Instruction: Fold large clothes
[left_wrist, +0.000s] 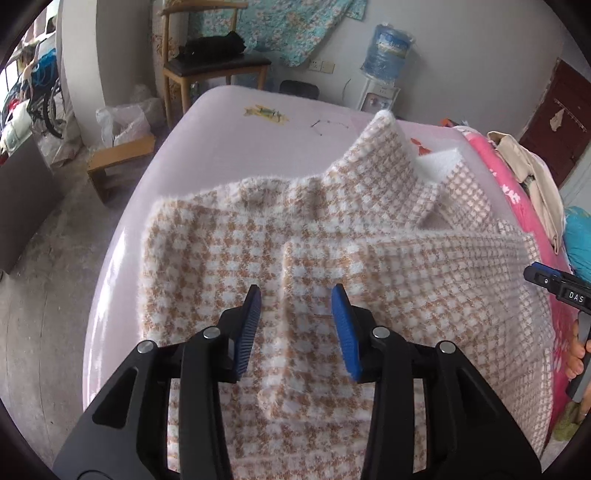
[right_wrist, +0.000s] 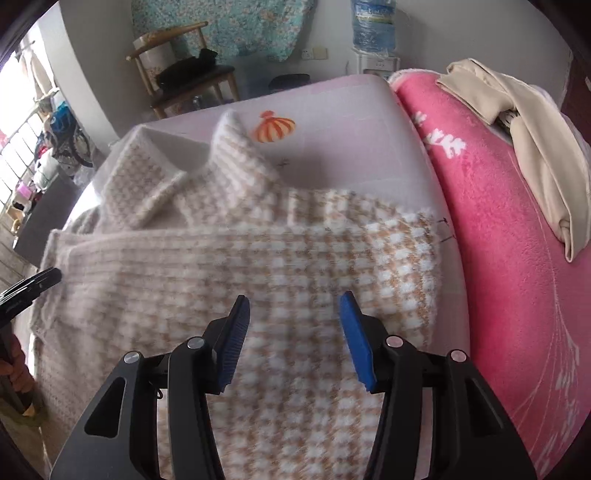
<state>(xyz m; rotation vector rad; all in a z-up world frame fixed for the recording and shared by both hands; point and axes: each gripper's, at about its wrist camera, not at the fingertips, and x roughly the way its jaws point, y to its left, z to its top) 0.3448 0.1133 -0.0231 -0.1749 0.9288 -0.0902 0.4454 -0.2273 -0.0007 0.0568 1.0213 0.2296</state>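
Observation:
A fuzzy beige-and-white checked garment (left_wrist: 229, 251) lies folded over on a pale pink bed sheet (left_wrist: 221, 147); its sleeves (left_wrist: 384, 147) reach toward the far side. My left gripper (left_wrist: 295, 295) hovers over the garment's near part, blue pads apart, with a raised fabric ridge below the gap but not pinched. In the right wrist view the same garment (right_wrist: 295, 258) spreads below my right gripper (right_wrist: 295, 301), which stands open above it with nothing between its pads. The right gripper also shows at the right edge of the left view (left_wrist: 554, 284), held by a hand (left_wrist: 576, 354).
A pink blanket (right_wrist: 517, 258) with a beige cloth (right_wrist: 524, 122) on it lies right of the garment. A wooden chair (left_wrist: 207, 66), a water dispenser (left_wrist: 384, 74), plastic bags and a low bench stand on the floor beyond the bed.

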